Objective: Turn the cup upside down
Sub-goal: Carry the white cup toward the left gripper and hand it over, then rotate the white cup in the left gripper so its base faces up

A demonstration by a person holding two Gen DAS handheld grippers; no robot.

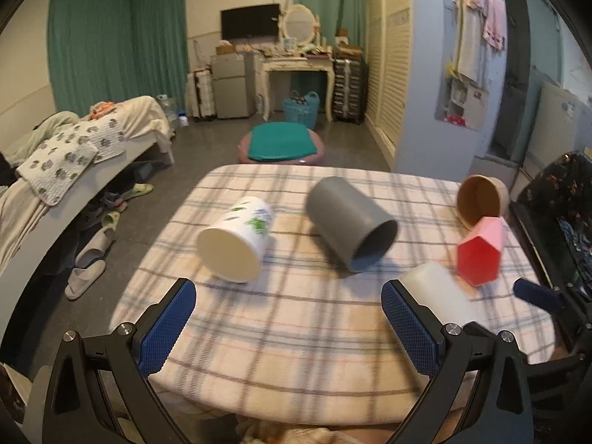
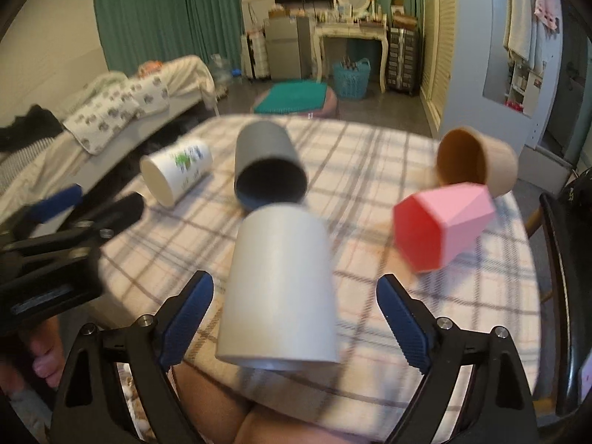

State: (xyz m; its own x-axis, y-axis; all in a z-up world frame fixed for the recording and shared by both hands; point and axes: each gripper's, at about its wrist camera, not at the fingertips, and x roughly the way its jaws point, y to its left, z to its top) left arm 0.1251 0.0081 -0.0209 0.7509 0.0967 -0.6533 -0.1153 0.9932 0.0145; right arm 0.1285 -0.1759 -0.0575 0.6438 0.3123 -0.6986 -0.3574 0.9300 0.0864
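Observation:
Several cups lie on their sides on a plaid-covered table [image 1: 296, 333]. A plain white cup [image 2: 279, 288] lies between the open fingers of my right gripper [image 2: 296, 296], untouched by either pad; it also shows in the left wrist view [image 1: 440, 292]. A grey cup [image 1: 349, 224] [image 2: 268, 168] lies mid-table. A white cup with green print [image 1: 236, 242] [image 2: 175, 172] lies at the left. A pink faceted cup [image 1: 479, 251] [image 2: 442, 224] and a tan cup [image 1: 481, 199] [image 2: 477, 161] lie at the right. My left gripper [image 1: 288, 296] is open and empty over the near table.
A bed [image 1: 85, 148] stands to the left with slippers [image 1: 87, 273] on the floor beside it. A round stool with a green cushion [image 1: 283, 144] sits beyond the table's far edge. A dark chair [image 1: 555, 229] stands at the table's right edge.

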